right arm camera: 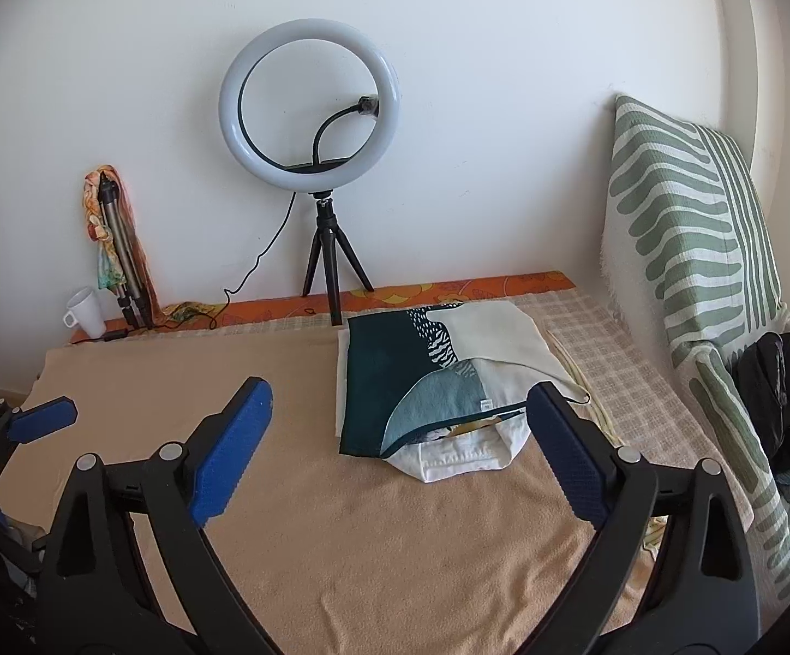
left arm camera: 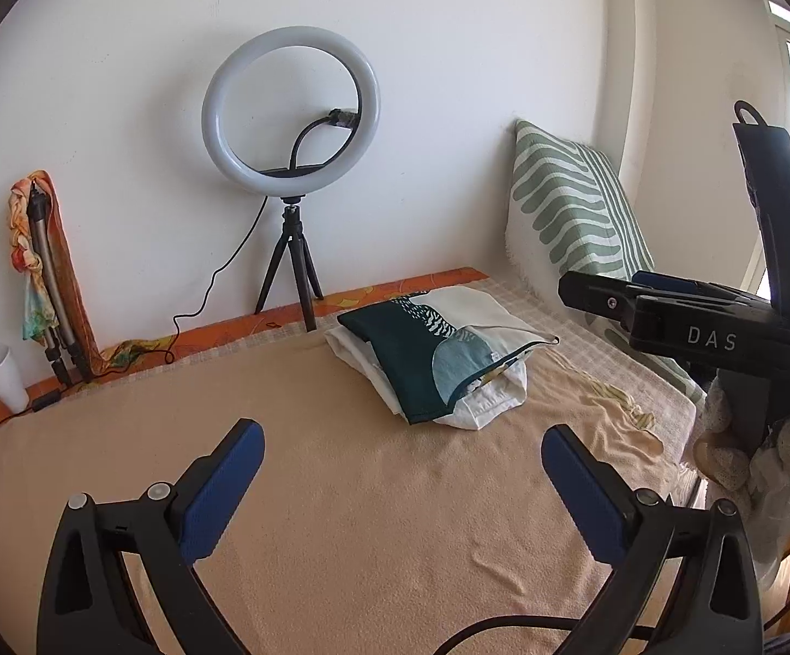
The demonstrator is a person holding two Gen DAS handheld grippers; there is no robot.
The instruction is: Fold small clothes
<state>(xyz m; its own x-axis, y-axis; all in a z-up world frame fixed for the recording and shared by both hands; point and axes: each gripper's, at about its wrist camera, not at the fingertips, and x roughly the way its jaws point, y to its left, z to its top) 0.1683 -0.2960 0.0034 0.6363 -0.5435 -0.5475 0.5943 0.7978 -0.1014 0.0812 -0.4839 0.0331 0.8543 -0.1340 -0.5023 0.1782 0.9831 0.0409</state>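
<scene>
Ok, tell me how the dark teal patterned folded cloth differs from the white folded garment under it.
The dark teal patterned folded cloth lies on top, flat and multicoloured; the white folded garment sits beneath, plain, mostly covered, its seamed edge poking out in front. Both are folded and stacked on the beige blanket.

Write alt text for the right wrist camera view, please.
The open right gripper hangs over a beige blanket, facing a stack of folded clothes topped by a teal-and-cream patterned piece. Behind stand a ring light and a green striped pillow.
</scene>
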